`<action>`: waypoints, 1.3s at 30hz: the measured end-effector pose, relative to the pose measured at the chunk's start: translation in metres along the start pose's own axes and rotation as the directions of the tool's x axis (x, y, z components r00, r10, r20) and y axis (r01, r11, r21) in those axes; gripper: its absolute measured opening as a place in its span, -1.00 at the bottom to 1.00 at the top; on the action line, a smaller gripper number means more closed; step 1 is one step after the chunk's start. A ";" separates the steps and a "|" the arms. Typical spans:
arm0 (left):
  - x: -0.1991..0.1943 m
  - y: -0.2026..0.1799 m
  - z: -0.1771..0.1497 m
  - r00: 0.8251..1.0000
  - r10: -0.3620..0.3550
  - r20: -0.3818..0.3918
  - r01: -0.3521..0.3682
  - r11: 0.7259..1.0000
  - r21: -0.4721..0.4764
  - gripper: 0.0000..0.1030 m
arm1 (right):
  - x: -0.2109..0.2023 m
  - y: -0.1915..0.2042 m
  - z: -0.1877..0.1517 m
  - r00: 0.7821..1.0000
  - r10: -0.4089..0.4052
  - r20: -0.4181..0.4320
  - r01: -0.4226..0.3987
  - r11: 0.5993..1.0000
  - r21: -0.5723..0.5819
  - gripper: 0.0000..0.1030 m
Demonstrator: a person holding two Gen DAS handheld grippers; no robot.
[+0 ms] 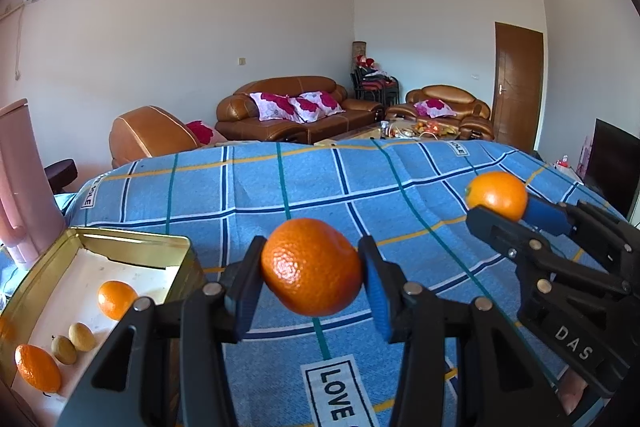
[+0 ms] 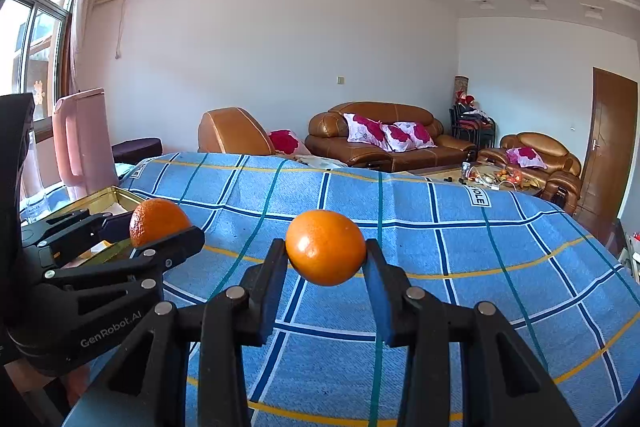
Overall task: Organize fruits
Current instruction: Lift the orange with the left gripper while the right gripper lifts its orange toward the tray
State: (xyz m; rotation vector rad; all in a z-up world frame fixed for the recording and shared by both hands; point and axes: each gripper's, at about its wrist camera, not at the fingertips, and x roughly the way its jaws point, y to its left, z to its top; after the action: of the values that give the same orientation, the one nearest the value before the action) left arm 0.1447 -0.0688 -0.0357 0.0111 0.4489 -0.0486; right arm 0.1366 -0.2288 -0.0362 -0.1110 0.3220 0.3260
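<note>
My left gripper (image 1: 312,267) is shut on a bumpy orange (image 1: 310,267), held above the blue checked cloth. In the right wrist view that same orange (image 2: 158,221) shows at the left. My right gripper (image 2: 326,259) is shut on a smoother orange (image 2: 325,258); from the left wrist view this orange (image 1: 498,195) hangs at the right. A gold tin box (image 1: 182,247) lies open at the lower left, holding two oranges (image 1: 116,299) and two small brownish fruits (image 1: 82,337) on white paper. The left gripper is just right of the box.
The blue checked cloth (image 1: 320,179) covers the table. A pink jug (image 1: 20,179) stands behind the box at the left. Brown sofas (image 1: 288,107) and a cluttered coffee table (image 1: 416,131) are far behind.
</note>
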 end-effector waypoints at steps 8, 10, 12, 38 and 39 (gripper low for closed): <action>-0.017 0.006 0.000 1.000 -0.015 0.015 0.015 1.000 -0.007 -0.07 | -0.006 0.005 -0.003 1.000 0.027 -0.010 -0.027 1.000 -0.009 -0.21; -0.021 0.006 -0.001 1.000 -0.020 0.017 0.020 1.000 0.000 -0.07 | -0.008 0.008 -0.003 0.999 0.039 -0.015 -0.039 0.999 -0.009 -0.21; -0.025 0.006 -0.002 1.000 -0.022 0.017 0.022 1.000 0.005 -0.07 | -0.009 0.010 -0.004 0.999 0.044 -0.023 -0.044 0.999 -0.011 -0.21; -0.079 0.031 -0.019 1.000 0.009 0.023 -0.009 1.000 0.013 -0.07 | -0.044 0.056 -0.002 0.986 0.164 -0.017 -0.165 0.986 -0.037 -0.21; -0.080 0.034 -0.020 1.000 0.012 0.022 -0.012 1.000 0.010 -0.07 | -0.044 0.057 -0.002 0.985 0.171 -0.018 -0.171 0.985 -0.037 -0.21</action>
State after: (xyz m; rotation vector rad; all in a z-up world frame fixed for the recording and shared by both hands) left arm 0.0657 -0.0312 -0.0185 0.0231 0.4262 -0.0394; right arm 0.0773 -0.1882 -0.0270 -0.1242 0.3405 0.5018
